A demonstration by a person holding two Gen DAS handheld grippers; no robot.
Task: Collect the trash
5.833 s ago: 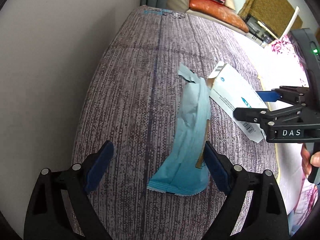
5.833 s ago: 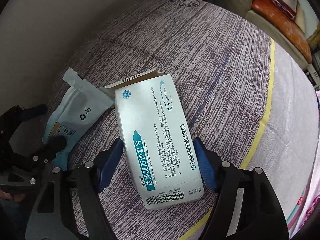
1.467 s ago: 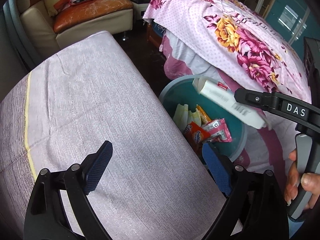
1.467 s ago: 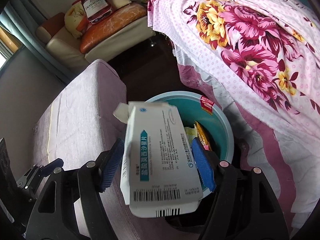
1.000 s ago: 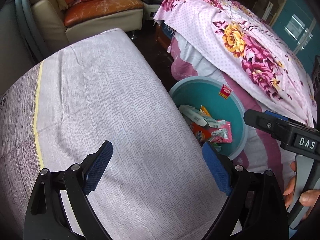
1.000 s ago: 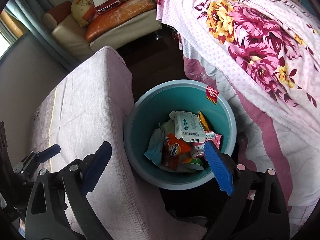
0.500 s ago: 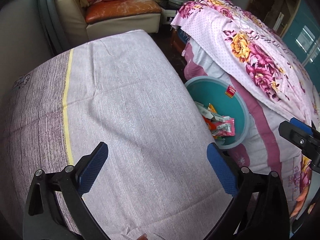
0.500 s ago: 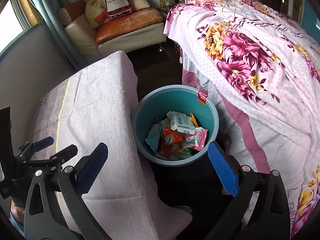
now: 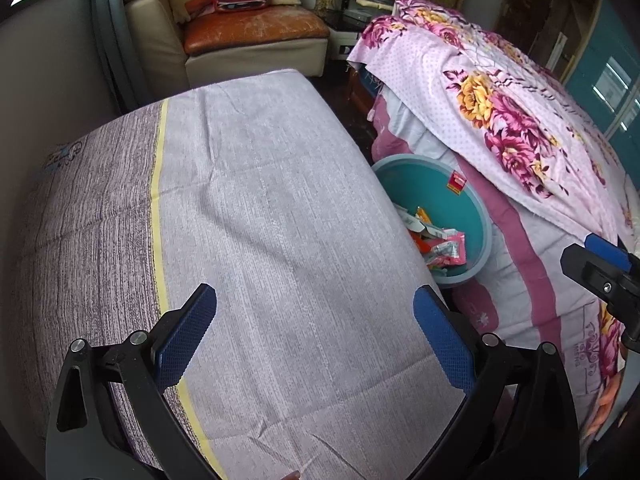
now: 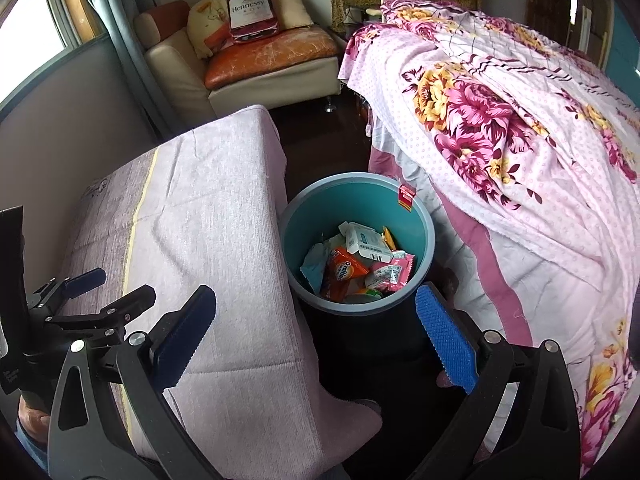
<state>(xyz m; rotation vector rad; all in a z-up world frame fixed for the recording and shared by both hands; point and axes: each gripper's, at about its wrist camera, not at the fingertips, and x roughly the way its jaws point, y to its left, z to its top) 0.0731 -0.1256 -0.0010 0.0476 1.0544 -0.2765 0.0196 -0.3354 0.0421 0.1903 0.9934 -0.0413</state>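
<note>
A teal bin (image 10: 420,216) stands on the floor between the cloth-covered table and the bed. It holds several wrappers, with the white medicine box (image 10: 366,242) on top and a pale blue pouch (image 10: 314,266) at its left. The bin also shows in the left wrist view (image 9: 478,216). My right gripper (image 10: 316,330) is open and empty, above the near side of the bin. My left gripper (image 9: 316,328) is open and empty above the table cloth (image 9: 260,220); it also shows at the left of the right wrist view (image 10: 108,284).
A bed with a pink flowered cover (image 10: 520,120) lies to the right of the bin. A sofa (image 10: 260,56) with cushions stands at the back. The table cloth (image 10: 208,216) has a yellow stripe. Dark floor (image 10: 320,136) runs between table and bed.
The right gripper let the white box drop into the bin and opened. Both grippers have since pulled back and up, so the bin looks smaller and farther.
</note>
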